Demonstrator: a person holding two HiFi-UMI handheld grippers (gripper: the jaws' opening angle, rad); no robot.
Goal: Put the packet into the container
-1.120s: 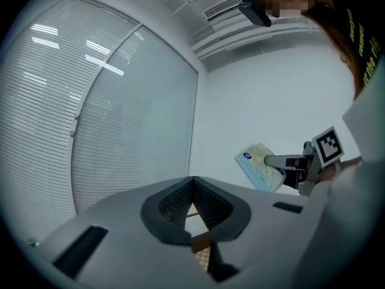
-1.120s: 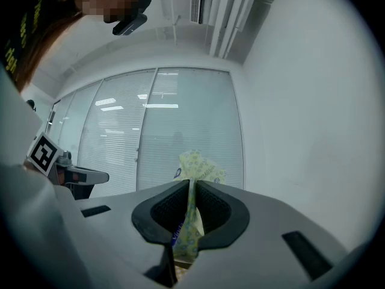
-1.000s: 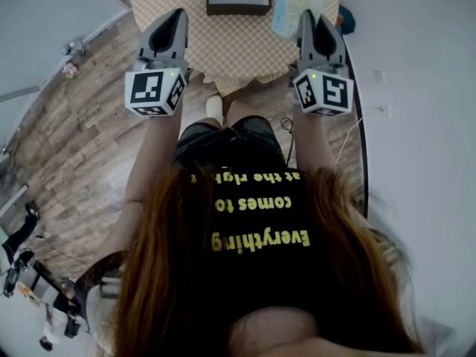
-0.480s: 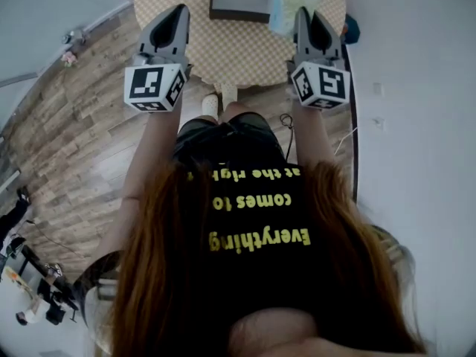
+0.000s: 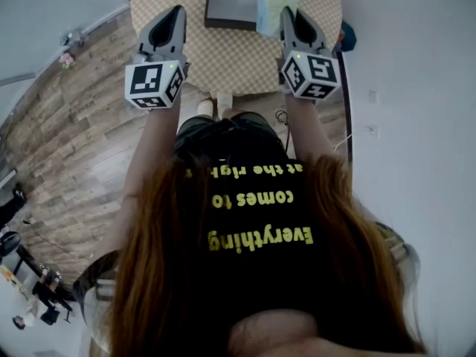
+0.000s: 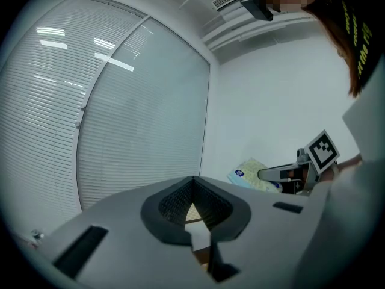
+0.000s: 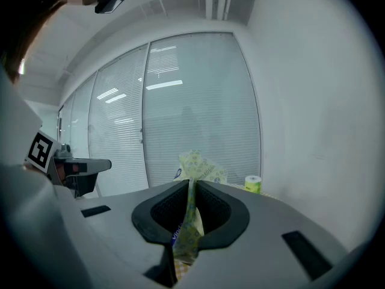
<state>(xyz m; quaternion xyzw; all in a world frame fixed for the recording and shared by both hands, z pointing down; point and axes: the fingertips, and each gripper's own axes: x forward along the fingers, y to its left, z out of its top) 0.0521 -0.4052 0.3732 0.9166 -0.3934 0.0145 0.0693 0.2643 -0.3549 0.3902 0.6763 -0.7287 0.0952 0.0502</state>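
At upper right, my right tongs [image 5: 295, 15] pinched the packet [image 5: 271, 3] just right of the container [image 5: 232, 7]; left tongs [image 5: 177, 13] pressed together, empty.

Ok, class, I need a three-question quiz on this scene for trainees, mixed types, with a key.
1. True or false: the right gripper is shut on the packet.
2. Where does the container sit? A: on the table. B: on the floor. C: on a chair.
3. What does the left gripper hold?

Key: 1 true; 2 A; 3 nothing.
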